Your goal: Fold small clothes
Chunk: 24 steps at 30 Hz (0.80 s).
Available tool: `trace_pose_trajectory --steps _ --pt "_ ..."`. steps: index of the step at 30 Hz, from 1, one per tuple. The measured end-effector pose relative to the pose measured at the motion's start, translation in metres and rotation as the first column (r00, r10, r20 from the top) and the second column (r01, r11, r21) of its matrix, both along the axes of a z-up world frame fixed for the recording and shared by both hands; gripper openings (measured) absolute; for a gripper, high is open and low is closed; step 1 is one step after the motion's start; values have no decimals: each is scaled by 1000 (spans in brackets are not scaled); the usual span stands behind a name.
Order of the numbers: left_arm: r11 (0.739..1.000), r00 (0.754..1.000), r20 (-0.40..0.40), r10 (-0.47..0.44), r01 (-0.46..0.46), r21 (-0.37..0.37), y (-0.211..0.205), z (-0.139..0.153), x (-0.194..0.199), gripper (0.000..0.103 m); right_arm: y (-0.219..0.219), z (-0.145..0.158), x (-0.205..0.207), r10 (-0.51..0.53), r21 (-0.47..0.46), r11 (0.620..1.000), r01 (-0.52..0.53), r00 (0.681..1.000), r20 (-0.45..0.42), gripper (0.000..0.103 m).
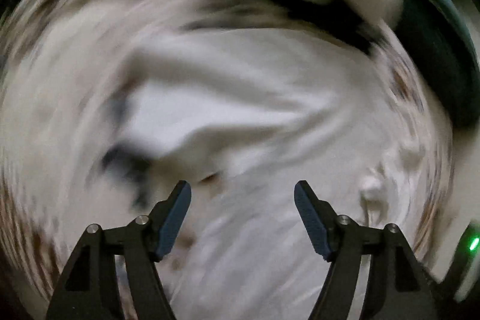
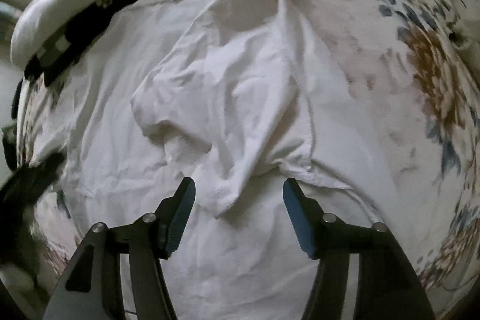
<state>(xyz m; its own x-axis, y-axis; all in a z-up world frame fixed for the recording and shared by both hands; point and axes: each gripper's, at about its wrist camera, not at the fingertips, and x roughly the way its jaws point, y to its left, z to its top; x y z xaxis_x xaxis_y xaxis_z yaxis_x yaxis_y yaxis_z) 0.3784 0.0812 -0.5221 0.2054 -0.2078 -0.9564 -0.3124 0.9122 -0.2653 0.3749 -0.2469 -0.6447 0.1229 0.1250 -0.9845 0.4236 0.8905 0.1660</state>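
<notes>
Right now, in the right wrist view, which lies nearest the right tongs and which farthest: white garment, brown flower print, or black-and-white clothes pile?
1. White garment, right below the right tongs.
2. Brown flower print, off right.
3. Black-and-white clothes pile, far upper left.

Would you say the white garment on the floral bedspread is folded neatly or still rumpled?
Rumpled: the white garment lies loosely bunched, with uneven creases, on the floral bedspread.

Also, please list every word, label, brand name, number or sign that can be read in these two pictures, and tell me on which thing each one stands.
There is no readable text in either view.
White garment: plain, no print or tag visible.
Floral bedsheet: only flowers and leaves, no letters.
Folded white and black clothes: a checked band, no writing.
Left wrist view: too blurred to read anything; only a green light shows, no sign with it.
</notes>
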Motion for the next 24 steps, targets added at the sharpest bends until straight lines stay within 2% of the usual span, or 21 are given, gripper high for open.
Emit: trace_pose_trajectory --steps 1,2,3,5,7,9,10,11,13,15,17,18,19,20,22,24 --pt "992 994 -29 105 -107 -63 20 -10 -9 69 2 0 2 -2 -2 1000 2 1000 -3 63" --pt "978 983 -56 174 -179 -106 33 -20 -13 69 4 0 6 -1 -3 1000 1 1000 -4 63" --pt "949 964 -83 252 -263 -172 48 -33 -15 68 8 0 10 5 -5 1000 -5 1000 -5 63" --pt "904 938 -78 338 -347 -249 63 -42 -14 67 10 -6 8 9 -14 1000 -9 1000 -5 63" --pt "865 917 -34 398 -387 -320 68 -46 -4 66 15 -10 12 7 -21 1000 -7 1000 -9 63" --pt "859 908 32 417 -382 -341 65 -44 8 39 15 -12 12 -1 -28 1000 1 1000 -15 63" --pt "872 913 55 404 -367 -324 64 -43 17 8 15 -14 13 -8 -31 1000 7 1000 -20 63" --pt "880 915 65 398 -361 -310 66 -43 22 4 15 -15 13 -14 -29 999 14 1000 -22 63" --pt "889 903 122 412 -369 -272 74 -32 28 4 16 -16 15 -31 -31 999 31 999 -26 63" --pt "920 909 196 369 -327 -217 66 -16 36 3 11 -14 6 -39 -34 999 39 999 -23 63" --pt "964 915 312 255 -216 -153 52 12 44 3 5 -10 1 -44 -38 998 44 999 -17 63" --pt "985 916 367 162 -129 -112 33 29 47 3 4 -8 0 -46 -39 998 45 999 -15 63" --pt "994 912 398 97 -66 -90 17 36 50 3 2 -7 -2 -48 -39 998 48 999 -13 63" --pt "996 907 420 34 3 -86 1 40 51 3 0 -6 -5 -55 -40 998 55 998 -13 63" --pt "984 903 416 -108 157 -86 -46 39 53 3 -7 -5 -11 -68 -40 997 67 998 -15 63" --pt "947 890 387 -242 304 -105 -87 28 49 3 -17 -3 -19 -84 -43 996 84 996 -20 63"
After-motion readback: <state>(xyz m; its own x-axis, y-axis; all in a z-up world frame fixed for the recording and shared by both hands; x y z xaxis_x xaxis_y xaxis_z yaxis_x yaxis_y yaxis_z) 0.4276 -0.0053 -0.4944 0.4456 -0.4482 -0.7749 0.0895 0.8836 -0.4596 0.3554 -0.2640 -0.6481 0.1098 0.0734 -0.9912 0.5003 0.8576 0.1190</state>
